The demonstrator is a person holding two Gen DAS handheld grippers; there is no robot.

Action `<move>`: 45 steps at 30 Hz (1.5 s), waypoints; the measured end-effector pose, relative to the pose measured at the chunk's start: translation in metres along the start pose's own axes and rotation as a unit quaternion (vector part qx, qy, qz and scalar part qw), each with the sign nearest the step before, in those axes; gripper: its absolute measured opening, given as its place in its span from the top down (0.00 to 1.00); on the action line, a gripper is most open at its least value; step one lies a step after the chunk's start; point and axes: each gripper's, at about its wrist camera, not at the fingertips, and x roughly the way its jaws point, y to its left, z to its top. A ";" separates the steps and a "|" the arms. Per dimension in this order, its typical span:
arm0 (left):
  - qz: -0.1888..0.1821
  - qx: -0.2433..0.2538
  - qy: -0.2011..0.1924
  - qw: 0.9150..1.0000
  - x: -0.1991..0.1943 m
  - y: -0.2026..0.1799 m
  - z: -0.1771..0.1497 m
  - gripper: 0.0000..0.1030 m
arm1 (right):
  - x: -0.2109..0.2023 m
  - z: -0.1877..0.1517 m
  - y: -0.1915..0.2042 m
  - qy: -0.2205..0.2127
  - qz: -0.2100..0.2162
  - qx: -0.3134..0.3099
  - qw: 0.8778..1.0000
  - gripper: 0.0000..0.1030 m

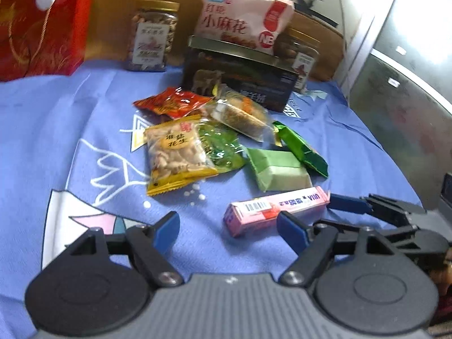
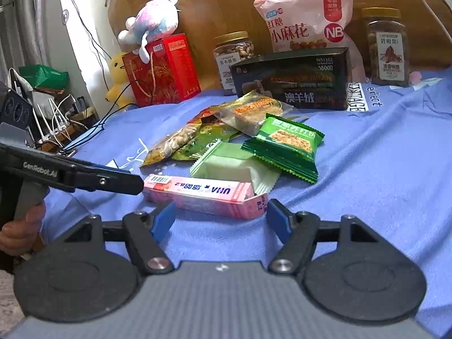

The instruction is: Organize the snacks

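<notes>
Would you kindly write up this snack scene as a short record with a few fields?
surface: blue cloth
nearest item: pink box, lying flat, just ahead of both tools
left tool: open, holding nothing
right tool: open, holding nothing
loose pile: peanut packet, pale green packet, dark green packet
back row: black box with pink bag behind it, two jars, red gift bag
</notes>
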 end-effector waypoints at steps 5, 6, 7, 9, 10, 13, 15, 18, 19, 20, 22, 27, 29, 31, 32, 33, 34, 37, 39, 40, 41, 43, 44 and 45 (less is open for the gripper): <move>0.025 0.006 -0.002 1.000 0.007 -0.009 0.002 0.21 | 0.001 -0.003 0.008 -0.006 -0.026 -0.004 1.000 0.29; 0.033 0.009 -0.002 0.999 0.008 -0.011 0.002 0.21 | 0.002 -0.004 0.008 -0.006 -0.030 -0.006 0.999 0.29; 0.044 0.014 -0.003 0.999 0.009 -0.014 0.002 0.21 | 0.002 -0.005 0.010 -0.008 -0.036 -0.007 0.999 0.29; 0.072 0.026 -0.007 0.997 0.009 -0.019 0.002 0.20 | 0.003 -0.006 0.013 -0.010 -0.042 -0.009 0.999 0.29; 0.082 0.031 -0.010 0.996 0.008 -0.020 0.001 0.20 | 0.003 -0.006 0.014 -0.010 -0.043 -0.009 0.999 0.29; 0.121 0.043 -0.016 0.992 -0.001 -0.018 0.000 0.20 | 0.002 -0.007 0.014 -0.011 -0.045 -0.007 0.999 0.29; 0.146 0.049 -0.018 0.988 -0.010 -0.014 -0.001 0.20 | 0.001 -0.008 0.013 -0.012 -0.045 -0.006 0.999 0.29; 0.202 0.059 -0.026 0.977 -0.026 -0.006 -0.003 0.20 | 0.000 -0.009 0.014 -0.013 -0.046 -0.003 0.999 0.29; 0.225 0.063 -0.030 0.972 -0.031 -0.002 -0.003 0.20 | 0.000 -0.009 0.014 -0.013 -0.045 -0.003 0.999 0.29; 0.246 0.066 -0.032 0.967 -0.034 0.001 -0.004 0.20 | 0.000 -0.009 0.014 -0.014 -0.045 -0.002 0.999 0.29; 0.287 0.068 -0.033 0.955 -0.040 0.009 -0.003 0.20 | 0.001 -0.010 0.013 -0.014 -0.044 -0.004 0.999 0.29; 0.357 0.064 -0.030 0.931 -0.049 0.032 0.001 0.20 | 0.002 -0.011 0.017 -0.018 -0.046 -0.008 0.999 0.29; 0.374 0.064 -0.029 0.925 -0.051 0.039 0.002 0.20 | 0.002 -0.011 0.017 -0.019 -0.046 -0.011 0.999 0.29; 0.386 0.058 -0.030 0.920 -0.054 0.045 0.005 0.20 | 0.003 -0.011 0.016 -0.019 -0.044 -0.011 0.999 0.29; 0.394 0.056 -0.031 0.917 -0.055 0.048 0.007 0.20 | 0.003 -0.010 0.015 -0.019 -0.043 -0.011 0.999 0.29; 0.402 0.056 -0.031 0.913 -0.056 0.049 0.008 0.20 | 0.003 -0.010 0.015 -0.020 -0.042 -0.010 0.999 0.29; 0.409 0.056 -0.032 0.910 -0.057 0.051 0.009 0.20 | 0.003 -0.011 0.014 -0.020 -0.041 -0.009 0.999 0.29; 0.422 0.054 -0.031 0.905 -0.058 0.054 0.011 0.20 | 0.004 -0.011 0.014 -0.021 -0.040 -0.008 0.999 0.29; 0.431 0.053 -0.031 0.900 -0.059 0.057 0.014 0.20 | 0.004 -0.011 0.014 -0.022 -0.038 -0.009 0.999 0.29; 0.435 0.054 -0.031 0.898 -0.059 0.059 0.015 0.20 | 0.004 -0.011 0.013 -0.022 -0.038 -0.009 0.999 0.29; 0.438 0.054 -0.031 0.897 -0.059 0.058 0.016 0.20 | 0.004 -0.011 0.013 -0.023 -0.037 -0.009 0.999 0.29; 0.438 0.053 -0.027 0.897 -0.057 0.059 0.017 0.20 | 0.004 -0.011 0.013 -0.024 -0.035 -0.008 0.999 0.28; 0.435 0.053 -0.025 0.898 -0.056 0.060 0.019 0.20 | 0.004 -0.011 0.012 -0.024 -0.033 -0.007 0.999 0.28; 0.431 0.054 -0.023 0.900 -0.053 0.058 0.019 0.20 | 0.004 -0.011 0.012 -0.024 -0.032 -0.006 0.999 0.28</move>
